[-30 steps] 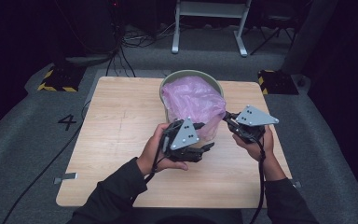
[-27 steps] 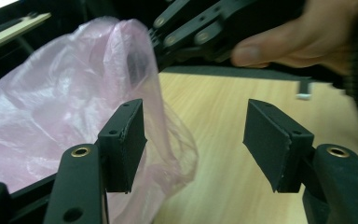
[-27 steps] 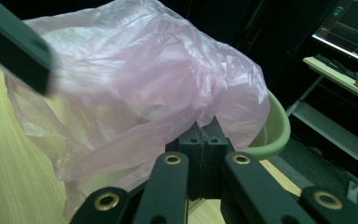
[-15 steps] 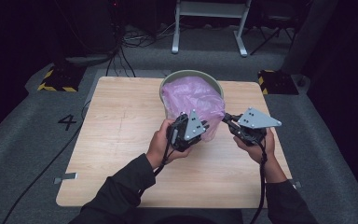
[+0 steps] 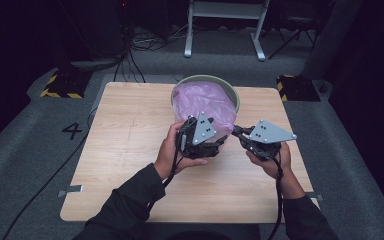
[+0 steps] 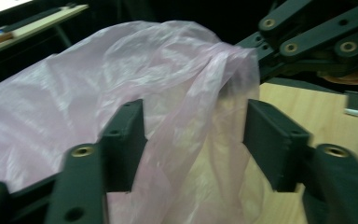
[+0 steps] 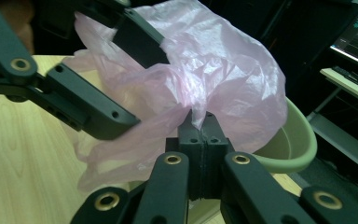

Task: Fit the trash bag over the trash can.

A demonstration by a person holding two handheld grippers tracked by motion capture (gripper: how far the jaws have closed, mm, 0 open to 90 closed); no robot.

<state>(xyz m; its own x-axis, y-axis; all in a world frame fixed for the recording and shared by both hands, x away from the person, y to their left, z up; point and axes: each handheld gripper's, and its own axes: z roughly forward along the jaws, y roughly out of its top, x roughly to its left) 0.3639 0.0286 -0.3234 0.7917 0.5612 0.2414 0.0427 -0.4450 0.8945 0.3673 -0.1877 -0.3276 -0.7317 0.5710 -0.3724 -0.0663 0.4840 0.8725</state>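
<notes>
Pink bag — wooden table, seemingly dark room

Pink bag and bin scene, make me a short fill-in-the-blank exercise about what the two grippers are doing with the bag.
1. The thin plastic bag sitting in the green bin is ____ in colour.
2. The right gripper has its jaws ____ on a fold of the bag.
3. The left gripper has its jaws ____, with bag film between them, untouched by the pads.
4. The bin stands on a ____ table.

Missing words: pink; shut; open; wooden
</notes>
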